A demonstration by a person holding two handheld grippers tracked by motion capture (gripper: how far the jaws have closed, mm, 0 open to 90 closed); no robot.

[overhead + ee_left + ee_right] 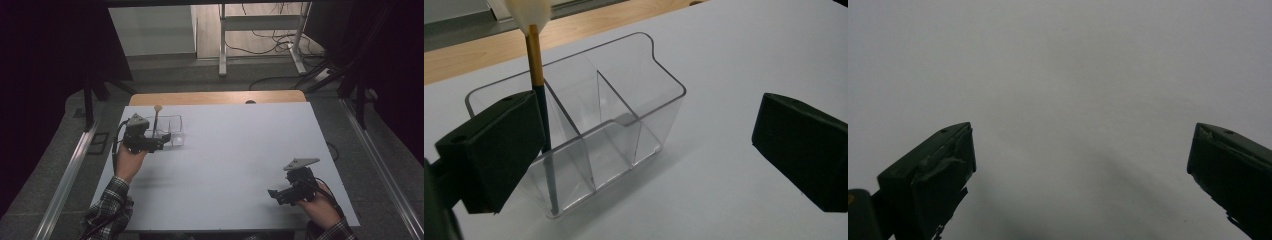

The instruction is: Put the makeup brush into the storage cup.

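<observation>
Clear divided organizer (624, 100), brush (536, 60) upright in end compartment

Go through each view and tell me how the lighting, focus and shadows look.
High view: dim, with dark surroundings and an evenly lit white table. Left gripper view: the clear organizer is sharp with soft reflections on its walls, the brush tip washes out to white, and the near left claw is blurred. Right gripper view: grey and murky, with soft shadows under the open right claw.

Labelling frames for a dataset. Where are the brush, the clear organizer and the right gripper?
brush (535, 55): left gripper view, wooden handle below the pale tip.
clear organizer (663, 107): left gripper view, end wall.
right gripper (273, 193): high view, between the jaw tips.
</observation>
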